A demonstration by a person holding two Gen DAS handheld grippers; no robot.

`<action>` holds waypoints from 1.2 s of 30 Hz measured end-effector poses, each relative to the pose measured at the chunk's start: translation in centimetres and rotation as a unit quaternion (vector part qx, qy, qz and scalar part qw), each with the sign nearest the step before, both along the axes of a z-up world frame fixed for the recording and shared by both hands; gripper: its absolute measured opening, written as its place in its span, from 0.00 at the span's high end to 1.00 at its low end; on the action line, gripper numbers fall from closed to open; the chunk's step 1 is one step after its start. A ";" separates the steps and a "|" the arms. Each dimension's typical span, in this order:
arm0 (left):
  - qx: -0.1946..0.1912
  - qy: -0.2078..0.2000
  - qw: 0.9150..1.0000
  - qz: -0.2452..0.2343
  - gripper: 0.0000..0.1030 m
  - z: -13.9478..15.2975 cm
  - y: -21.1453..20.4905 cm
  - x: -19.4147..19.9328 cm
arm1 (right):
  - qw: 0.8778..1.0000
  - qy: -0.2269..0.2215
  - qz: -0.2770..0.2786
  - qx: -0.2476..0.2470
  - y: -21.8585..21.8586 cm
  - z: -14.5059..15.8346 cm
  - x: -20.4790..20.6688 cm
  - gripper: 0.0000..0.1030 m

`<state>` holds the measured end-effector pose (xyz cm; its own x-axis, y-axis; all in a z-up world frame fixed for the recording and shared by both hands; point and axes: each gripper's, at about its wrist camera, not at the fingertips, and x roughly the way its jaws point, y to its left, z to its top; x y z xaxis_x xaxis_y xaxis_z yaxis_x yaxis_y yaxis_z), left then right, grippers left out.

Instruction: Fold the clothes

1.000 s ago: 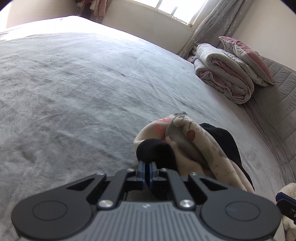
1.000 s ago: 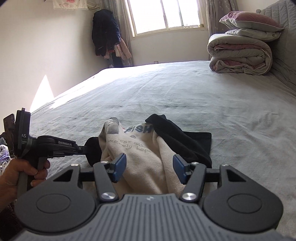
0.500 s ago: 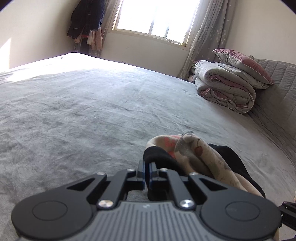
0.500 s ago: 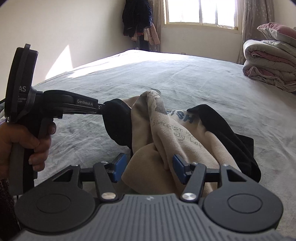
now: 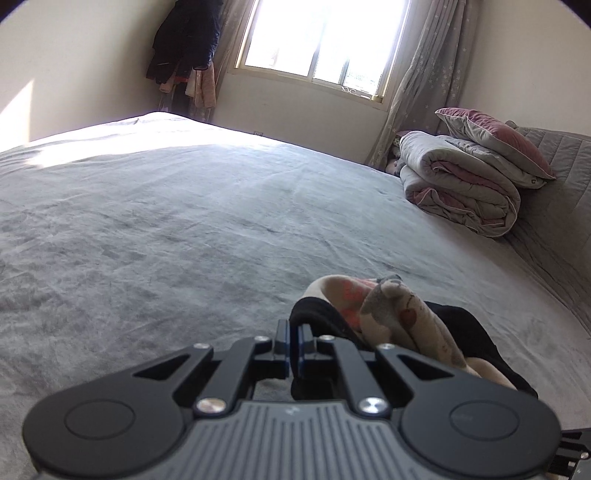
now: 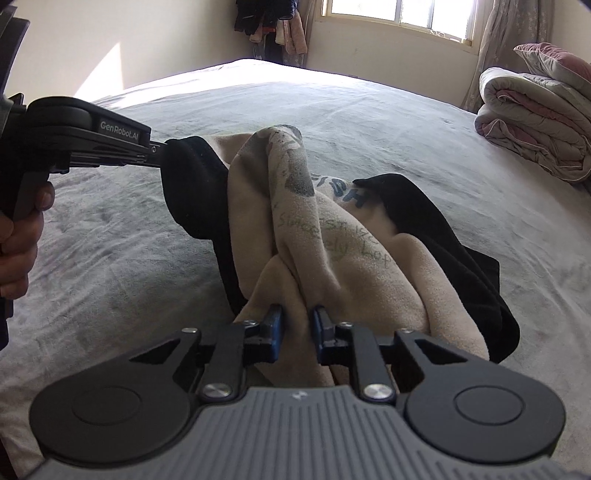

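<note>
Hiding hand-held gripper fingertips: sweatshirt

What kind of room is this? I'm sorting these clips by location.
Most likely a bedroom in a home. A wide bed with a grey cover fills the view, a rolled quilt and a pillow are stacked near its head, and clothes hang in the corner beside a curtained window.

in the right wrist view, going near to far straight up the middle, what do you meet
right gripper → cream printed sweatshirt → grey bedspread → window
</note>
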<state>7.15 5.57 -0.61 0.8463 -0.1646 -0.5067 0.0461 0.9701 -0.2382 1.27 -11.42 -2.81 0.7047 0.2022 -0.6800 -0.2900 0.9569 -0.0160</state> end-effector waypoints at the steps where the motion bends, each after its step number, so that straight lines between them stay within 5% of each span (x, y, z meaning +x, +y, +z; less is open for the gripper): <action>1: -0.002 -0.001 1.000 0.002 0.97 0.1 0.2 0.1 | 1.000 0.009 0.001 0.018 -0.4 0.2 -0.1 0.92; 14: 0.036 -0.053 0.997 0.045 0.97 2.3 2.9 0.8 | 0.965 0.107 0.045 0.236 -4.0 2.3 -1.0 0.92; 21: 0.064 -0.003 0.995 0.078 0.97 1.3 3.7 2.3 | 0.953 0.152 0.085 0.250 -2.1 1.8 -1.9 0.92; 27: 0.085 0.060 0.992 0.073 0.96 -0.3 3.7 3.1 | 0.960 0.171 0.080 0.206 -1.6 0.6 -1.7 0.89; 31: 0.078 0.071 0.992 0.064 0.94 -0.4 3.9 3.0 | 0.964 0.163 0.081 0.194 -1.7 0.7 -1.8 0.82; 32: 0.072 0.075 0.993 0.062 0.87 -0.4 3.9 2.9 | 0.965 0.162 0.084 0.189 -1.7 0.8 -1.7 0.80; 35: 0.054 0.087 0.993 0.054 0.61 -0.4 4.2 2.7 | 0.969 0.146 0.089 0.180 -2.2 1.5 -1.8 0.44; 36: 0.048 0.091 0.993 0.051 0.59 -0.3 4.3 2.7 | 0.970 0.136 0.089 0.183 -2.5 1.9 -1.8 0.43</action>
